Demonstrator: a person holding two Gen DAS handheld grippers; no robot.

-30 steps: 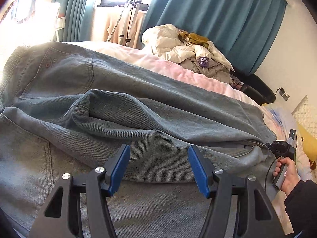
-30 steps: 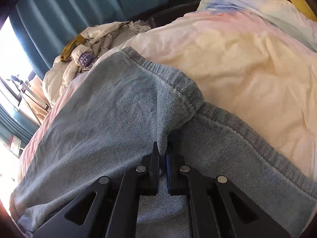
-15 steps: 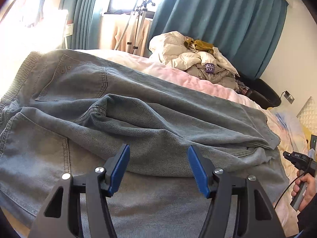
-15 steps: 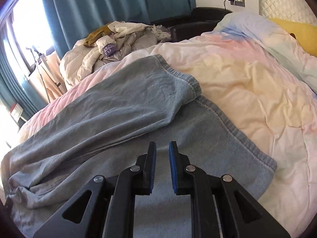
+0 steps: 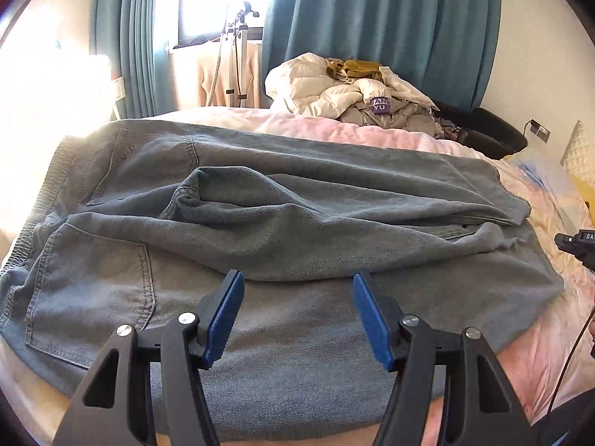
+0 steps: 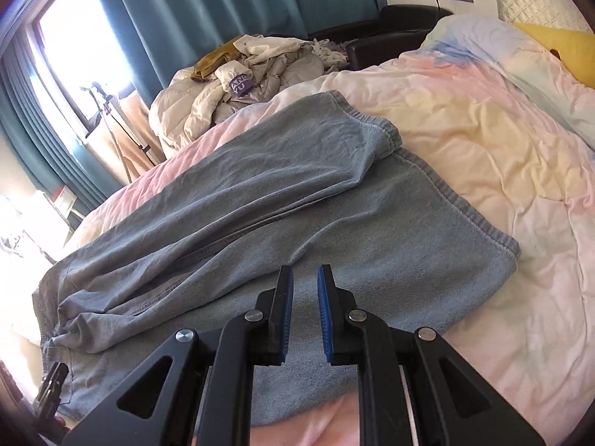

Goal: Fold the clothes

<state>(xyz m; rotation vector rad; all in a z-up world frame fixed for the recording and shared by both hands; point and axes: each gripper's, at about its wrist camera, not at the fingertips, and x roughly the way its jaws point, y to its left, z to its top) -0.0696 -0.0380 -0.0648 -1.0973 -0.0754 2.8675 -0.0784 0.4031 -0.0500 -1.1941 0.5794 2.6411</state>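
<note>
A pair of blue-grey denim trousers (image 5: 297,223) lies flat across the bed, one leg laid partly over the other, waistband at the left. It also shows in the right wrist view (image 6: 297,193), hems toward the far right. My left gripper (image 5: 297,316) is wide open and empty above the near leg. My right gripper (image 6: 304,316) hangs above the near leg by the hem end, its jaws a narrow gap apart and holding nothing. Its tip also shows at the right edge of the left wrist view (image 5: 576,245).
The bed (image 6: 483,119) has a pink and yellow quilt. A heap of pale clothes (image 5: 353,93) lies at the far side, also in the right wrist view (image 6: 241,81). Teal curtains (image 5: 372,18), a black seat (image 5: 491,137) and a yellow pillow (image 6: 565,44) stand behind.
My right gripper let go of the upper trouser leg's hem, opened slightly and drew back and up. The leg now lies on the bed. My left gripper also rose and pulled back.
</note>
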